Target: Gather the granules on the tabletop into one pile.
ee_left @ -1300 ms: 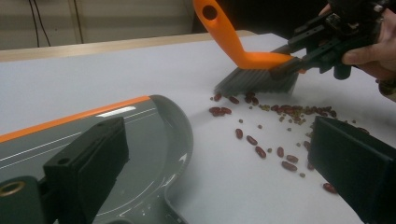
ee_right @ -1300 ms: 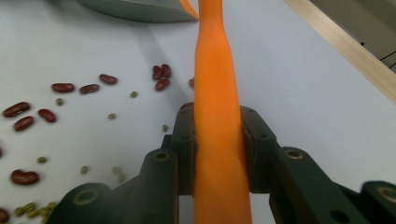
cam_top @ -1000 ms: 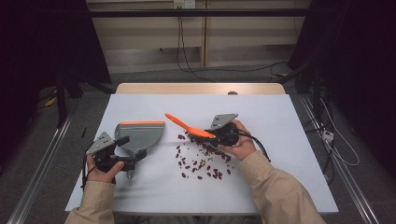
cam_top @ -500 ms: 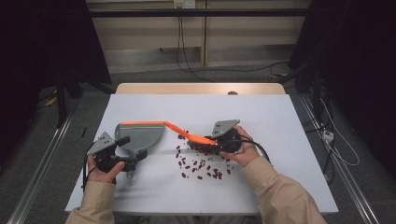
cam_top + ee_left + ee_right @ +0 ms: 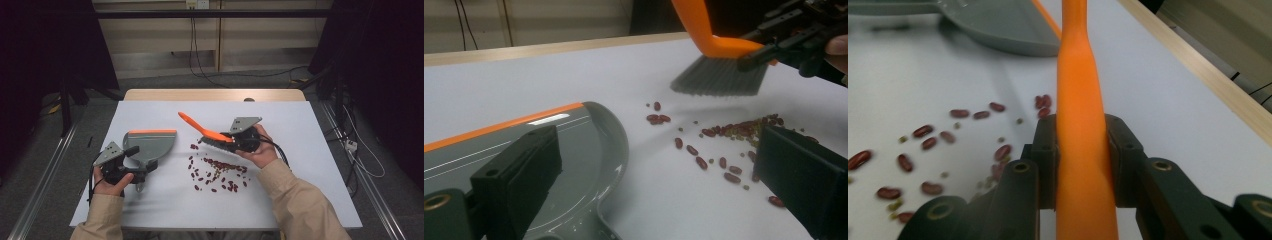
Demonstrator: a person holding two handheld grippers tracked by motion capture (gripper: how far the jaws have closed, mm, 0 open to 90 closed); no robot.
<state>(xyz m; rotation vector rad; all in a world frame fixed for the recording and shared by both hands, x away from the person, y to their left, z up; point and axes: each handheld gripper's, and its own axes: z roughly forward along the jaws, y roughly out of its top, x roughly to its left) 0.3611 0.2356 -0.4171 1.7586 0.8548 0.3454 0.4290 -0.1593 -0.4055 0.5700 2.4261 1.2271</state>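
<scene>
- Right gripper (image 5: 235, 141) — jaws clamped on the orange brush (image 5: 202, 131), bristles above scattered beans (image 5: 217, 172).
- Left gripper (image 5: 134, 170) — jaws gripped the grey dustpan (image 5: 150, 145) on the bench (image 5: 300, 125).

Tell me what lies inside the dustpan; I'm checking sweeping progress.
The dustpan tray looks bare in the left gripper view; no beans inside. The left gripper covers its handle end.

white table (image 5: 310, 150), grey dustpan (image 5: 152, 145) lying on it, red beans (image 5: 220, 172) scattered just beside
</scene>
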